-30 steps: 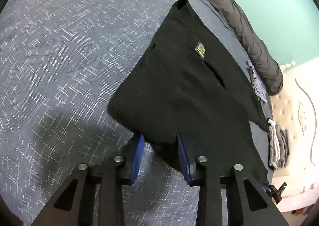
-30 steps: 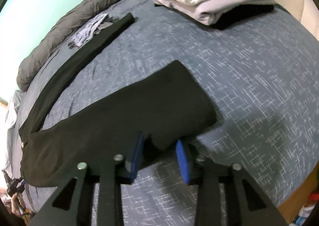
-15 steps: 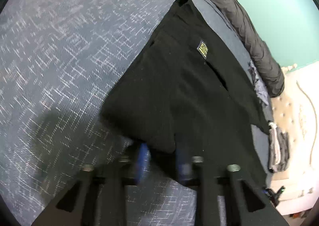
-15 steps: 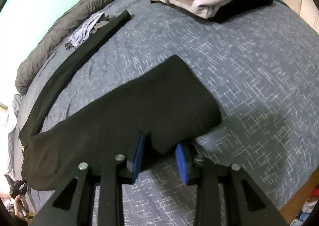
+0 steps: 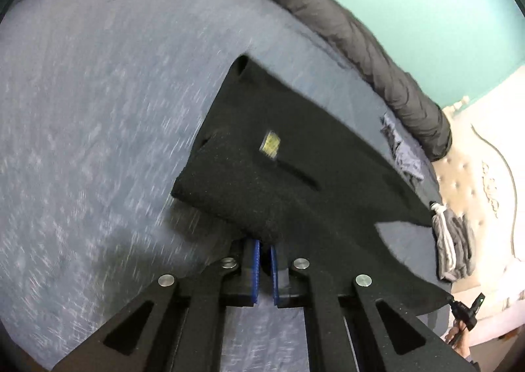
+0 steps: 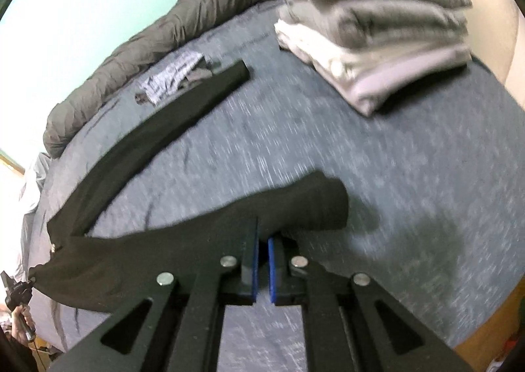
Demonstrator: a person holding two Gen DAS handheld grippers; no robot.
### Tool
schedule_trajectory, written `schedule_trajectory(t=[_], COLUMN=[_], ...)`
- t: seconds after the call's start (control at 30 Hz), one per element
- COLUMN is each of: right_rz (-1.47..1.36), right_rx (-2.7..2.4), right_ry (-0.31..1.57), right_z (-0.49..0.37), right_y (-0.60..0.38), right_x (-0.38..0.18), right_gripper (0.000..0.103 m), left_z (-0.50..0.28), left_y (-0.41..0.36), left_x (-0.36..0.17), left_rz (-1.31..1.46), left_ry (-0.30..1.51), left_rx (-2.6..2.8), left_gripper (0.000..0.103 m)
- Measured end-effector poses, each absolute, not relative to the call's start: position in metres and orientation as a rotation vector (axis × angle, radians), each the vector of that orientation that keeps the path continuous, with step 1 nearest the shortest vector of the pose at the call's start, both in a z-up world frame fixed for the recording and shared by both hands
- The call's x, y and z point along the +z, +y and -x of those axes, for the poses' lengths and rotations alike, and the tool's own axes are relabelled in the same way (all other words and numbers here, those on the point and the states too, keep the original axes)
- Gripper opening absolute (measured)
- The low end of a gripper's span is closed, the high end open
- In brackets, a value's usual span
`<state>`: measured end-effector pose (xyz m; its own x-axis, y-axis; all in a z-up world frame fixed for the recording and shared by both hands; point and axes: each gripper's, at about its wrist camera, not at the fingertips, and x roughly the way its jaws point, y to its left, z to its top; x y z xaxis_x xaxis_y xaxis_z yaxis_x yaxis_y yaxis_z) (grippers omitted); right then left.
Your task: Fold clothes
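Black trousers [image 5: 295, 181] with a small yellow label [image 5: 269, 143] lie on the blue-grey bedspread [image 5: 98, 109]. My left gripper [image 5: 265, 247] is shut on their near edge at the waist end and holds it a little above the bed. In the right wrist view, one trouser leg [image 6: 295, 204] is raised off the bed, with my right gripper [image 6: 263, 245] shut on its near hem end. The other leg [image 6: 157, 129] stretches flat away toward the far left. Cloth hides both sets of fingertips.
A rolled dark grey duvet [image 5: 344, 24] runs along the teal wall. A stack of folded grey and white clothes [image 6: 374, 27] sits at the far right of the bed. A small patterned garment [image 6: 174, 76] lies by the duvet, and a grey striped garment [image 5: 452, 250] near the headboard.
Both grippers, open around the trousers' edge a second ago, have shut on the cloth and lifted it. The views have swung upward, with motion blur.
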<state>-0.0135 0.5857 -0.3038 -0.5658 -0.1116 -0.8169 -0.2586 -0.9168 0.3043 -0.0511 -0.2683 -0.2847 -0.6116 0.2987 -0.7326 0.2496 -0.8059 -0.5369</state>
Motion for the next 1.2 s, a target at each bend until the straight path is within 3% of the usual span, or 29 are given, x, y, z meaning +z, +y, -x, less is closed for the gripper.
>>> schedule_trajectory(t=[0.5,1.2], right_rz=[1.425,1.593], right_rx=[2.644,2.438], right_ry=[0.533,0.361], right_z=[0.137,0.361], right_y=[0.575,0.544], right_x=[-0.229,-0.303], right_gripper=[0.004,0.004], left_z=[0.159,0.338], left_y=[-0.274,-0.285], left_x=[-0.239,-0.31], left_rz=[1.373,1.594], left_ry=[-0.925,-0.856], left_rx=[2.666,2.656], left_gripper=[0.005,0.005])
